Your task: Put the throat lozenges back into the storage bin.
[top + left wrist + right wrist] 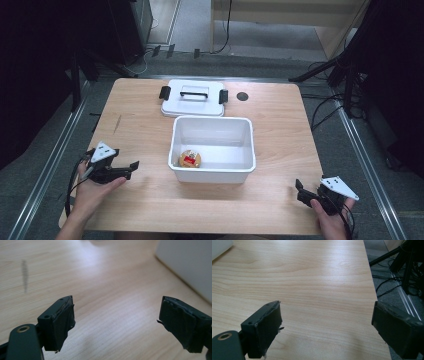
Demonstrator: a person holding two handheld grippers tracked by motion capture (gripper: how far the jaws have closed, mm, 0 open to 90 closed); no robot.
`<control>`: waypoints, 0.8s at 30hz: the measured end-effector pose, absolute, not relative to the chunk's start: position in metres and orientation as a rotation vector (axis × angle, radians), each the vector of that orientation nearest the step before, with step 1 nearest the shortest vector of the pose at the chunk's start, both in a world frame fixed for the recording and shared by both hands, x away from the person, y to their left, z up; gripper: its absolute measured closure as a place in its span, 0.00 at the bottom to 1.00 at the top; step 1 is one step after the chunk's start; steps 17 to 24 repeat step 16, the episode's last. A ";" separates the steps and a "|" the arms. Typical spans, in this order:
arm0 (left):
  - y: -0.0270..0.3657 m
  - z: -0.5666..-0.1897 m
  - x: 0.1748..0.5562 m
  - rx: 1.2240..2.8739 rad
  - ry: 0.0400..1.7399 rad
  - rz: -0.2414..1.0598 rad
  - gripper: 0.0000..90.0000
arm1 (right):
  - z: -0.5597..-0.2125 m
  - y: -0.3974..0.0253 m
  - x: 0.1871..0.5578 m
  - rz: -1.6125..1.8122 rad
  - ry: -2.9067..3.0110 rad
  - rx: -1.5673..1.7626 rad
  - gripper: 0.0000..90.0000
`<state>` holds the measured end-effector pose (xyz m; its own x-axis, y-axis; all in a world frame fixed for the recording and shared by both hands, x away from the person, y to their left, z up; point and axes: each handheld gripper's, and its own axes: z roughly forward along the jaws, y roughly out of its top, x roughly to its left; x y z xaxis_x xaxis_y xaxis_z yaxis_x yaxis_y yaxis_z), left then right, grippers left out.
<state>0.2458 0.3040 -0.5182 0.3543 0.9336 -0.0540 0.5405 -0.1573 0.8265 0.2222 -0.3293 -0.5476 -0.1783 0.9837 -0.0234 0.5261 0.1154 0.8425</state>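
Observation:
A white plastic box (213, 149) stands in the middle of the wooden table, and a round tan item with a red label (190, 159) lies in its near left corner. Behind the box lies its white lid (193, 98), flat, with a handle and black clips. My left gripper (131, 168) rests on the table left of the box, open, nothing between its jaws; the box wall (190, 265) shows at the upper right of the left gripper view. My right gripper (301, 191) sits near the front right corner, open and empty, in a hand.
A dark round hole (242, 96) marks the table right of the lid. The table's right edge (372, 290) runs close beside my right gripper, with floor, cables and stand legs (402, 262) beyond. Bare wood lies between both grippers and the box.

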 end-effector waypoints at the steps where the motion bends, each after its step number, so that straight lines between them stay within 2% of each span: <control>1: 0.309 -0.522 0.242 1.746 1.328 0.672 0.11 | -0.548 -0.329 0.222 0.955 1.783 1.469 0.10; 4: 0.325 -0.532 0.232 1.571 1.406 0.722 0.06 | -0.548 -0.329 0.222 0.953 1.782 1.469 0.10; 6: 0.334 -0.540 0.225 1.507 1.438 0.741 0.02 | -0.548 -0.329 0.222 0.953 1.782 1.469 0.10; 9: 0.345 -0.546 0.218 1.408 1.495 0.734 0.01 | -0.548 -0.329 0.222 0.953 1.785 1.471 0.10; 12: 0.347 -0.544 0.213 1.398 1.470 0.785 0.01 | -0.548 -0.329 0.223 0.951 1.786 1.473 0.10; 24: 0.347 -0.544 0.213 1.383 1.477 0.785 0.01 | -0.548 -0.329 0.222 0.950 1.784 1.469 0.10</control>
